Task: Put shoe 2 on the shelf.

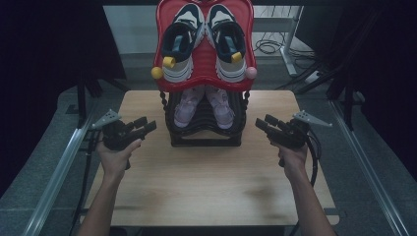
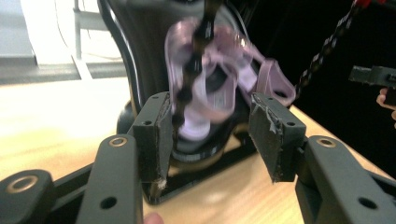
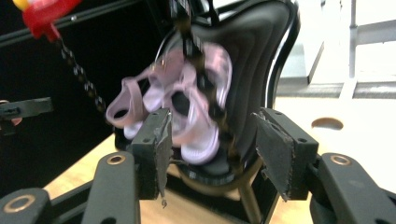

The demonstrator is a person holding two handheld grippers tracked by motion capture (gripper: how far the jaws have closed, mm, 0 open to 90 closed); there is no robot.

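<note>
Wooden worktop (image 1: 206, 182), dark room. High view: shoe rack (image 1: 205, 129) dead centre, pink sandals (image 1: 204, 105) on lower tier; left hand-held gripper (image 1: 142, 129) and right hand-held gripper (image 1: 265, 125) flank it, apart. Left gripper view: jaws wide, nothing held, sandals (image 2: 210, 93) ahead. Right gripper view: same, sandals (image 3: 187, 112) beyond gap.

No legible text, label, brand, number or sign found. The pale patch inside the pink shoes (image 2: 219, 100) on the lower tier of the rack (image 1: 204, 135), at twelve o'clock on the table, is too blurred to read.
</note>
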